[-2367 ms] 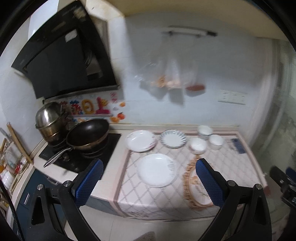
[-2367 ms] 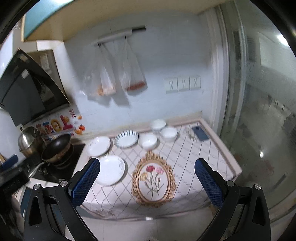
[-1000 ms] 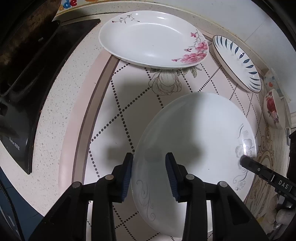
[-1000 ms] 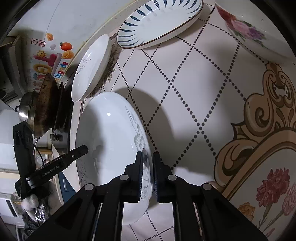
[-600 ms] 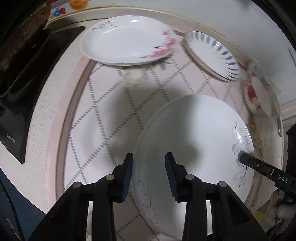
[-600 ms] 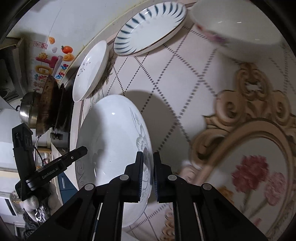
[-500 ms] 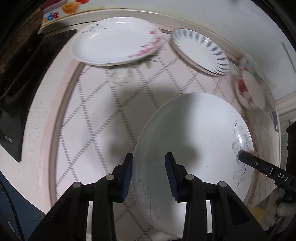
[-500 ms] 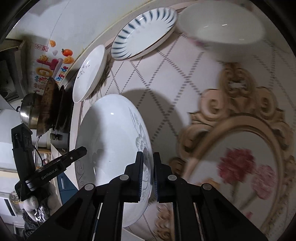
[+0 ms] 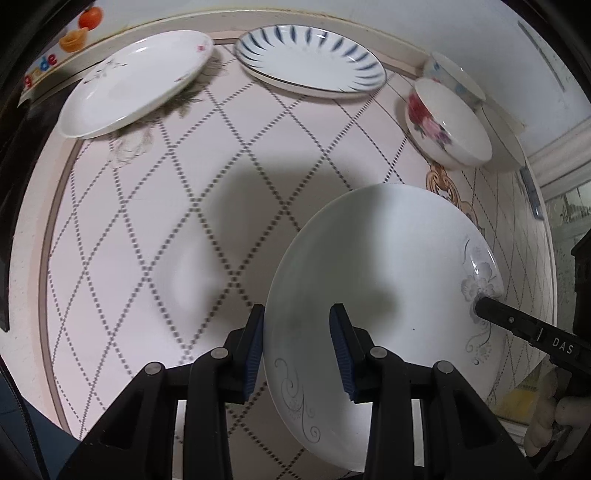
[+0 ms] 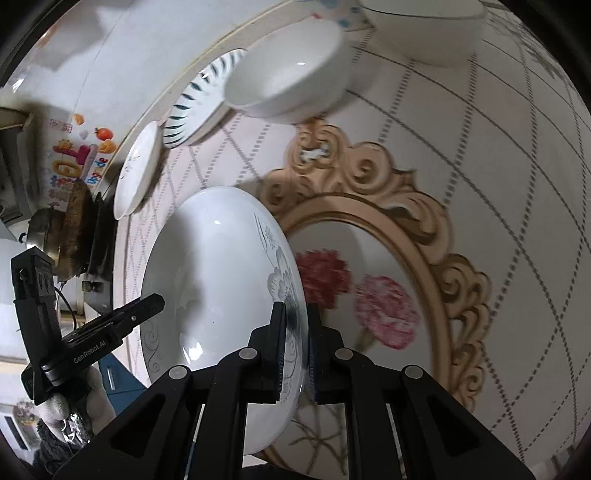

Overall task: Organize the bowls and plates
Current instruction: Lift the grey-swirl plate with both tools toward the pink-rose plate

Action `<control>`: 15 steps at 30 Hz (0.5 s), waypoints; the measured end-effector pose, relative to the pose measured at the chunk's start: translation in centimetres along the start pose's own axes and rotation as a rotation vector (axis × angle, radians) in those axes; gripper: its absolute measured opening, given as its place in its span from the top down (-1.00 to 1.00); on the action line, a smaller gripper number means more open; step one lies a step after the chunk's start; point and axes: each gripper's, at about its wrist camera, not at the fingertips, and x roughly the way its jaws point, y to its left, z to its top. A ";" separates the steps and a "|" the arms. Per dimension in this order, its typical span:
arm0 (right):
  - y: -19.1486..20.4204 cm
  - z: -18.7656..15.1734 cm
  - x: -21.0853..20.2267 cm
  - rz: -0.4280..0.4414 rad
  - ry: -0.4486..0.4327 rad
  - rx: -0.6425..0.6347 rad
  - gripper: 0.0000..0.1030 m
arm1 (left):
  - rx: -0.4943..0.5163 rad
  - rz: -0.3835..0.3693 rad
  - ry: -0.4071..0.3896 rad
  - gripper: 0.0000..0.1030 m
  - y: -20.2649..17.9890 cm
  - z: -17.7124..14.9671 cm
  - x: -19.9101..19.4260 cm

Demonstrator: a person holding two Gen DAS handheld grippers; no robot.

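A white plate with grey flower marks [image 9: 384, 266] is held off the counter by both grippers. My left gripper [image 9: 297, 347] is shut on its near rim. My right gripper [image 10: 295, 345] is shut on the opposite rim, over the plate [image 10: 221, 280]; its tip shows in the left wrist view [image 9: 517, 325]. The plate hangs above the left part of an oval gold-framed tray with red flowers [image 10: 424, 258]. At the back stand a white plate with pink flowers [image 9: 136, 81], a blue-striped plate [image 9: 310, 55] and a rose bowl [image 9: 447, 122].
More white bowls [image 10: 421, 29] stand at the back right near the wall. A stove with a pan [image 10: 77, 229] is to the left of the counter. The diamond-patterned counter [image 9: 166, 221] lies under the lifted plate's left side.
Both grippers have carried the plate to the right, off the counter patch and over the gold-framed tray. The back plates and bowls have not moved.
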 end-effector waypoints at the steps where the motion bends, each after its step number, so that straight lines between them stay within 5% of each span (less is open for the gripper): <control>1: -0.6 -0.1 -0.2 -0.001 -0.001 0.008 0.77 | 0.006 0.004 0.003 0.37 -0.4 0.1 0.3; 15: -3.5 -0.1 -0.9 0.012 -0.002 0.020 0.77 | 0.074 0.096 -0.002 0.37 -3.9 0.0 1.5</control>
